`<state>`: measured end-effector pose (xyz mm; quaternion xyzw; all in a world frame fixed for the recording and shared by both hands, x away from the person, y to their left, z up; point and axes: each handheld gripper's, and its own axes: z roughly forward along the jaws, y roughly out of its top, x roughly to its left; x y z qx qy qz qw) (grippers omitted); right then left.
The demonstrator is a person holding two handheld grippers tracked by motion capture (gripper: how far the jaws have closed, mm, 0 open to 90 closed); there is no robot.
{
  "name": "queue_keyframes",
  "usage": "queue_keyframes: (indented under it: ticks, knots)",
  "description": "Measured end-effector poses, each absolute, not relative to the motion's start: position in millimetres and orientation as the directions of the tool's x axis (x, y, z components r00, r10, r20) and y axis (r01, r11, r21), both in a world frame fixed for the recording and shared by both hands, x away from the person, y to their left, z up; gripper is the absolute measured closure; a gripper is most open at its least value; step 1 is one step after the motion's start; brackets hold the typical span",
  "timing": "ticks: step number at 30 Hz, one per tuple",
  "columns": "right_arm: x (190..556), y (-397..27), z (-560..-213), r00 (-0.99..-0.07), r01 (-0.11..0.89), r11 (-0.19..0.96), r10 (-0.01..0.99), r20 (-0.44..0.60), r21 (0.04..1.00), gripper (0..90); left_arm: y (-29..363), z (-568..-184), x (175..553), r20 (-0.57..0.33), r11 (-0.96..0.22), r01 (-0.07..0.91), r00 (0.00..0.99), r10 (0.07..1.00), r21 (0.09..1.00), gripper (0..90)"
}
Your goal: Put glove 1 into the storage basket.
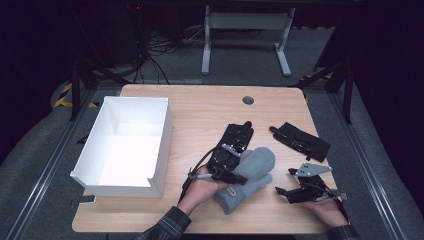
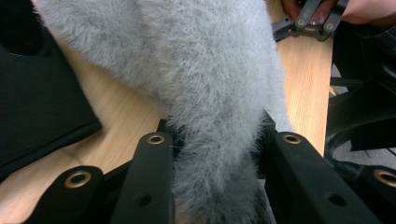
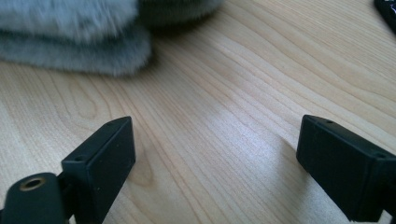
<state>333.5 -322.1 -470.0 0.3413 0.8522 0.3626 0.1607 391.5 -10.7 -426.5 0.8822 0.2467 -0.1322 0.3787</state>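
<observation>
Right of the white box (image 1: 125,145), near the middle of the wooden surface (image 1: 200,112), lies a pair of fuzzy grey mittens (image 1: 250,175), one stacked on the other, and the left gripper (image 1: 227,172) has its jaws closed on the upper one; the left gripper view shows the grey pile squeezed between the two black jaws, with the fabric bunching between them. The right gripper (image 1: 287,182) rests on the surface farther right of the box, beyond the mittens, its jaws spread wide with nothing but bare wood between them. The step in hand looks like lifting a mitten toward the box, and doing it well probably means keeping the squeeze firm, since soft pile slips easily, and raising it straight up so that the lower mitten is not dragged along; if the two cling, the free right gripper could pin the lower one down. Clearing the box's near wall before lowering would avoid snagging. Counted: two grey mittens, one white box, and two black gloves, one (image 1: 237,135) just behind the mittens and one (image 1: 302,141) farther right of the box.
</observation>
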Motion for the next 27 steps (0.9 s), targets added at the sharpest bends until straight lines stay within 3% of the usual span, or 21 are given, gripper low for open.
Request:
queue_keyframes:
  ticks: [16, 27]
  knots:
    - [333.5, -322.1, -470.0, -0.715, 0.465, 0.504, 0.698, -0.026, 0.728, 12.0, 23.0, -393.7, 397.7, -0.397, -0.518, 0.563, 0.825, 0.403, 0.644, 71.2]
    - [333.5, -322.0, -470.0, -0.714, 0.467, 0.503, 0.699, -0.025, 0.727, 12.0, 42.4, -345.7, 397.4, -0.356, -0.492, 0.558, 0.820, 0.448, 0.668, 71.0]
